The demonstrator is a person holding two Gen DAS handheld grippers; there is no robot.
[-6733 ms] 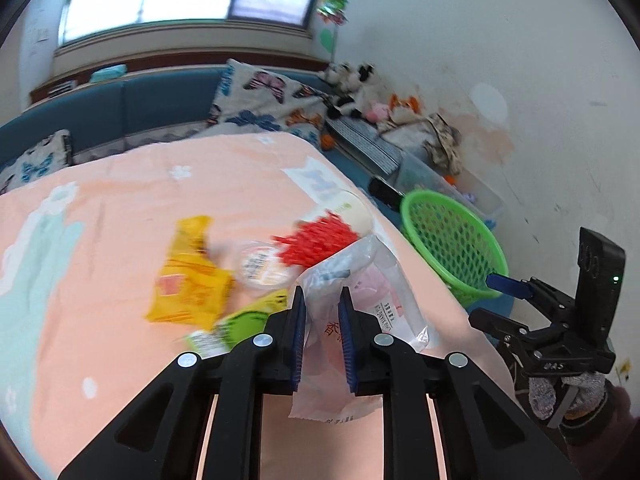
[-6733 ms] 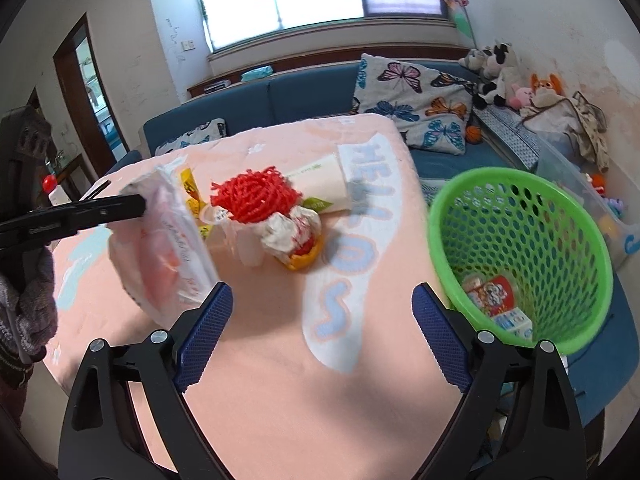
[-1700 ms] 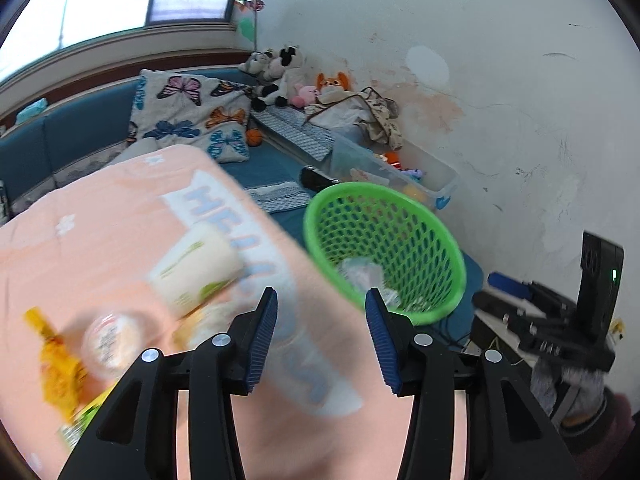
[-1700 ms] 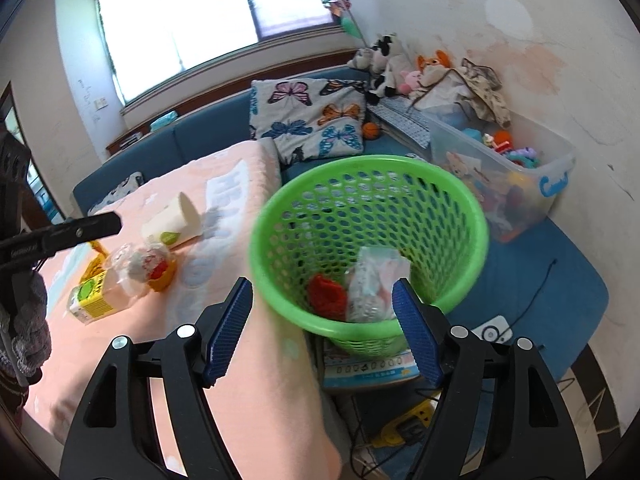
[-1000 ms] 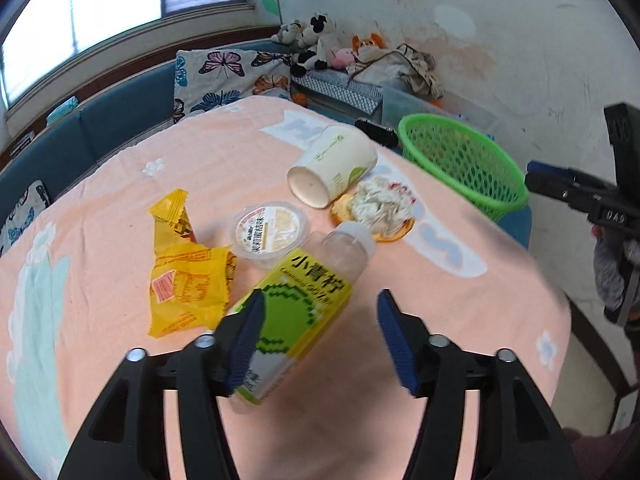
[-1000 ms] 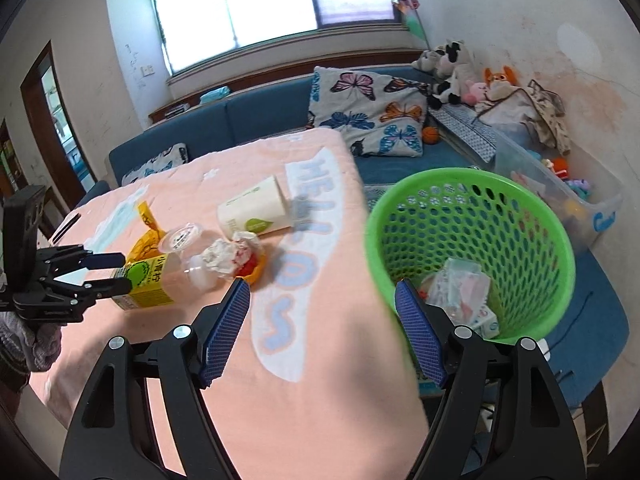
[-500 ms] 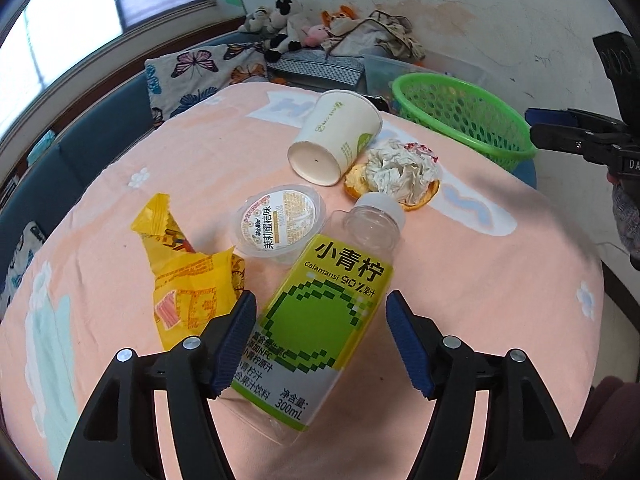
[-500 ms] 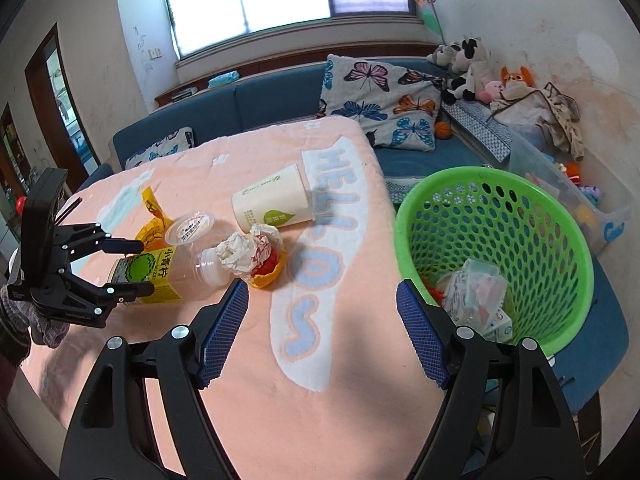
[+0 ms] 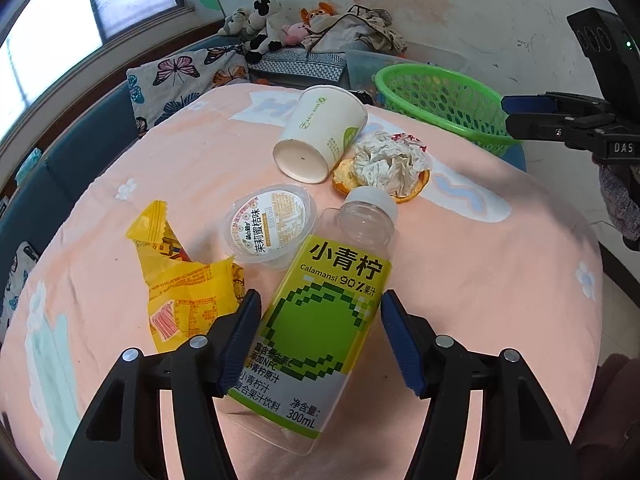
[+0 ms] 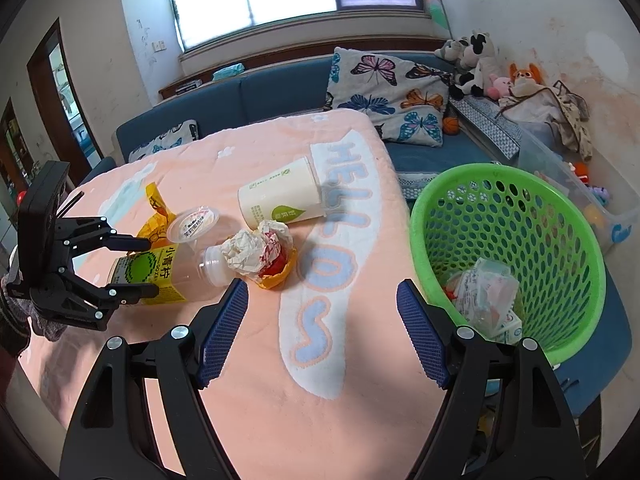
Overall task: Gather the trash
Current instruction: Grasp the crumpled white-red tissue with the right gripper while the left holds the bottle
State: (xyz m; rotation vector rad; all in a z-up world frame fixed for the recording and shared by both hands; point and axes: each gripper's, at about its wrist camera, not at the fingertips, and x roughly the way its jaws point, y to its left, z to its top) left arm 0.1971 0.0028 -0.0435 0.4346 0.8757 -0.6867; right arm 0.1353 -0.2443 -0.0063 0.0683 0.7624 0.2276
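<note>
A clear juice bottle point(image 9: 332, 308) with a green and yellow label lies on the peach tablecloth point(image 9: 500, 280). My left gripper point(image 9: 320, 332) straddles its lower half. Its jaws are closing, and the pads stand just beside the bottle's sides without visibly pressing. The right wrist view shows the same: the left gripper point(image 10: 152, 267) has one finger on each side of the bottle point(image 10: 176, 264). My right gripper point(image 10: 322, 308) hangs open and empty over the table's near edge, beside the green basket point(image 10: 416, 220). That basket holds plastic wrappers.
Beyond the bottle lie a jelly cup point(image 9: 268, 224), a yellow wrapper point(image 9: 180, 288), a tipped paper cup point(image 9: 320, 132) and crumpled paper on orange peel point(image 9: 384, 160). A blue sofa point(image 10: 260, 92) and a clear toy box point(image 10: 560, 176) stand behind.
My left gripper has come down and closer over the bottle, rolled a little, and its jaws now flank the bottle. The right gripper's view has shifted slightly towards the table.
</note>
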